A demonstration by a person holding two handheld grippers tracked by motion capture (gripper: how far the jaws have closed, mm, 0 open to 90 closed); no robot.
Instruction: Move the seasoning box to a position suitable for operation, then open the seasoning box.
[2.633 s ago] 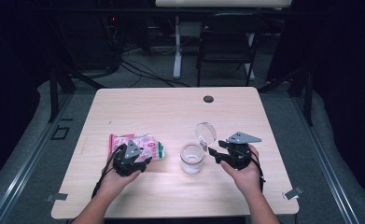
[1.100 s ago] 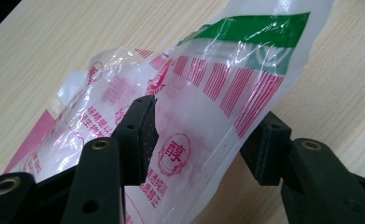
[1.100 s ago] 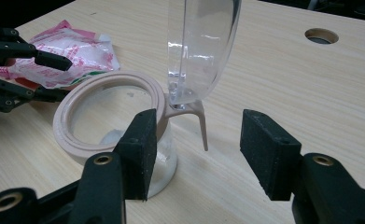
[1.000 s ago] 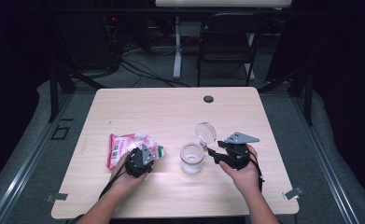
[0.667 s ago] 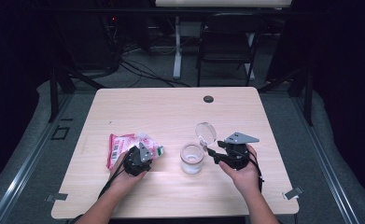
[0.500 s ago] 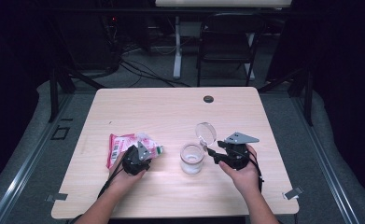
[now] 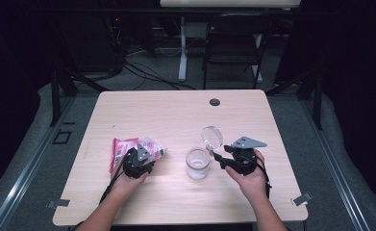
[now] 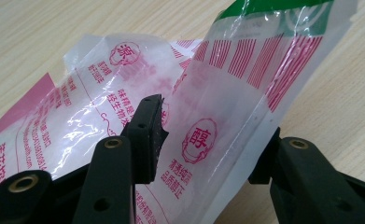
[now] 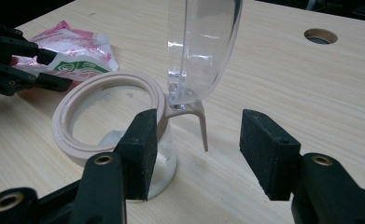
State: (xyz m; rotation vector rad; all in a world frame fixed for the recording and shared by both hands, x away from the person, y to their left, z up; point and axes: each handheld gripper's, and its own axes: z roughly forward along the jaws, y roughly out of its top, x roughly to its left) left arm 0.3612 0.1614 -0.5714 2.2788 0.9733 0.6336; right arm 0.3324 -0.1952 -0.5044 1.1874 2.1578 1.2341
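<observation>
A pink and white plastic bag [image 7: 125, 146] with a green top lies at the table's left front. My left gripper [image 7: 140, 156] is over its right end. In the left gripper view the bag [image 8: 227, 93] stands between the jaws of the left gripper [image 8: 208, 144]. The jaws have just been closing around it, and the left pad [image 8: 147, 135] still shows its face. A clear jar [image 7: 197, 163] with a pale pink rim [image 9: 77, 140] stands at the middle, its clear lid [image 9: 199, 46] hinged upright. My right gripper [image 9: 194, 144] is open beside the jar, its jaws either side of the hinge tab.
The wooden table [image 7: 176, 110] has a round cable hole [image 7: 215, 102] at the back. A black chair [image 7: 233, 43] and cables stand on the floor beyond it. The left gripper [image 9: 12, 60] shows at the far left of the right gripper view.
My left gripper has turned and edged a little to the right over the bag's end. The right gripper, the jar and its lid have stayed put.
</observation>
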